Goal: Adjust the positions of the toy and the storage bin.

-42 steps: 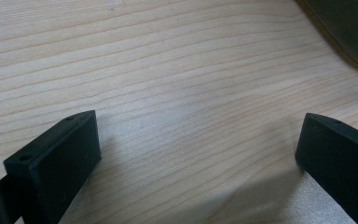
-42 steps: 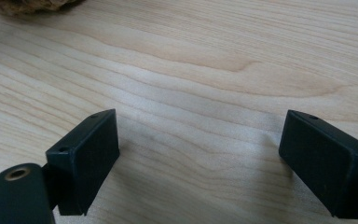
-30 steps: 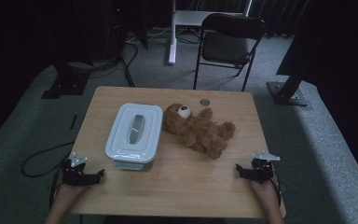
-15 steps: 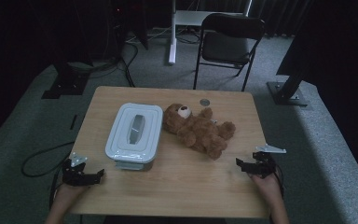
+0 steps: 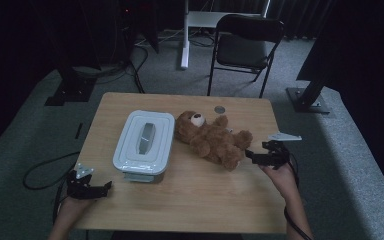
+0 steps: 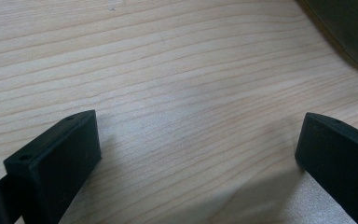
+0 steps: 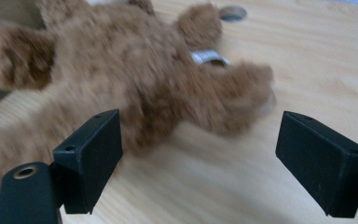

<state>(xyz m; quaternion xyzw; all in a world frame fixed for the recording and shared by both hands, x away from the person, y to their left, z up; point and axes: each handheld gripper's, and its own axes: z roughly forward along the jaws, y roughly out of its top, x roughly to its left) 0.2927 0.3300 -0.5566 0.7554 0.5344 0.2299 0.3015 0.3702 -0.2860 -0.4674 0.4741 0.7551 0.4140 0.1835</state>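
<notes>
Grippers first, from my left: my left gripper [image 5: 99,188] sits low at the near left corner of the table [image 5: 190,200], jaws spread wide with nothing but bare wood grain between them. Ahead of it and off to its right stands the white lidded box [image 5: 144,141], lid on, whose dark edge just shows at the upper right of the left gripper view [image 6: 349,32]. I judge this hand has no work yet, so I keep it parked and clear of the box.

Further right lies the teddy bear [image 5: 211,138] on its back, head beside the box, legs pointing toward my right hand. My right gripper [image 5: 250,155] is released too, jaws gaping, tips just short of the bear's near foot. In the right gripper view the bear [image 7: 135,79] lies straight ahead, slightly left of the gap, with its white label [image 7: 207,57] beyond and a small round cap [image 7: 233,12] on the table farther off.

Picking up the bear looks like the step in hand. To do it well, I should swing the jaws a touch left so a leg or the belly sits centred, push in deep, stay low over the wood without scraping it, then squeeze enough that the plush does not slip out.
</notes>
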